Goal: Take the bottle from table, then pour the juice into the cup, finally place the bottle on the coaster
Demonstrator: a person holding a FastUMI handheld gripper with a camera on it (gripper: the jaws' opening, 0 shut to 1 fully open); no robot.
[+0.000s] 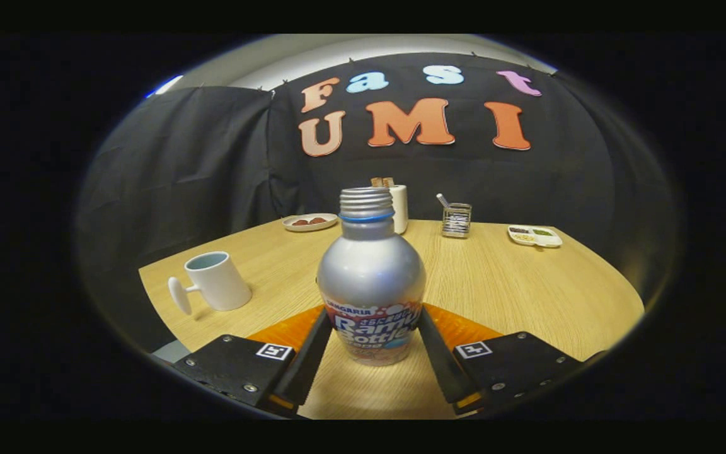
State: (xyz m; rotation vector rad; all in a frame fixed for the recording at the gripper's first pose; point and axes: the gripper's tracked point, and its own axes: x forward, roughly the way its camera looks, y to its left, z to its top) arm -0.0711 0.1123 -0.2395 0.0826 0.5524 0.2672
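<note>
Surface: light wooden table [501,284] is being occupied by a white ceramic cup [215,280].
Gripper [372,340]: upright silver aluminium bottle [370,277] is being clamped between both fingers.

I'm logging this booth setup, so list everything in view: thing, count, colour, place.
bottle: 1, silver, uncapped, upright between the fingers
coaster: 1, orange, under and behind the bottle
cup: 1, white, tilted in this view, on the table left of the bottle
table: 1, light wood
plate: 1, white, red pieces on it, far left
white container: 1, behind the bottle
glass jar: 1, clear, far side
divided tray: 1, white, far right
gripper: 1, black, both fingers against the bottle's sides
</note>
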